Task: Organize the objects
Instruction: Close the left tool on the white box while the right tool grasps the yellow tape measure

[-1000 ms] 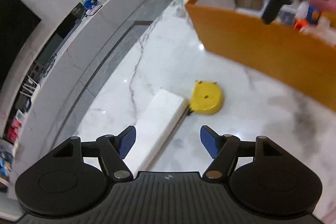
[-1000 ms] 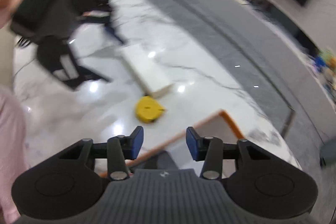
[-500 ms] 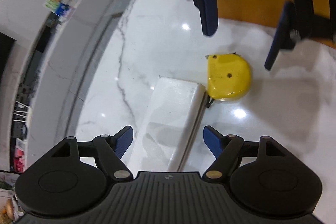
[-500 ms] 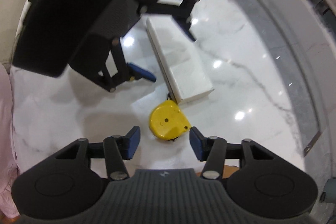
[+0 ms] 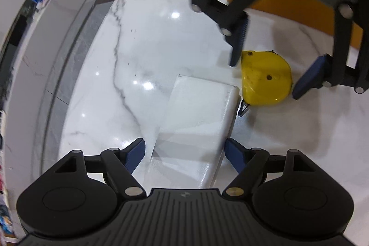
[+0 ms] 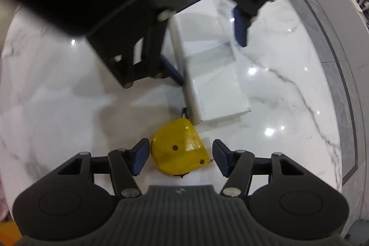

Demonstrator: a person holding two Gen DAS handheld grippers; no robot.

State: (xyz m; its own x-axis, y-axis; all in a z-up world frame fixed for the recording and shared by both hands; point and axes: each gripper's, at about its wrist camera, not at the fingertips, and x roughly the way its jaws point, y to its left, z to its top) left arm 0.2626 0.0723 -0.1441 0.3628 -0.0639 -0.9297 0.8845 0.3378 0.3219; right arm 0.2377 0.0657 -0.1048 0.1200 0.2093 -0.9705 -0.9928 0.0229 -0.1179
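Left tongs (image 5: 184,153): wide apart, one finger on each side of the near end of the white box (image 5: 196,121). They sit this way so they can squeeze the box; they hold nothing yet.

White box: long and flat, lying on the worktop (image 5: 138,43). Its far corner is just beside the yellow tape measure (image 5: 265,82), maybe touching it; I cannot tell.

Right tongs (image 6: 180,158): wide apart too, one finger on each side of the yellow tape measure. One finger looks very near the yellow side, the other has a gap. I think they are low like this to pinch it next.

Yellow tape measure: lying flat on the worktop, between the right tongs. Its small black hook end points at the box.

Worktop: white and shiny with grey lines. It is slippery-looking, so the tape measure may slide when pinched.

Orange bin (image 5: 299,8): farthest away, behind the tape measure. I think the things go in there, so each hand takes one thing.
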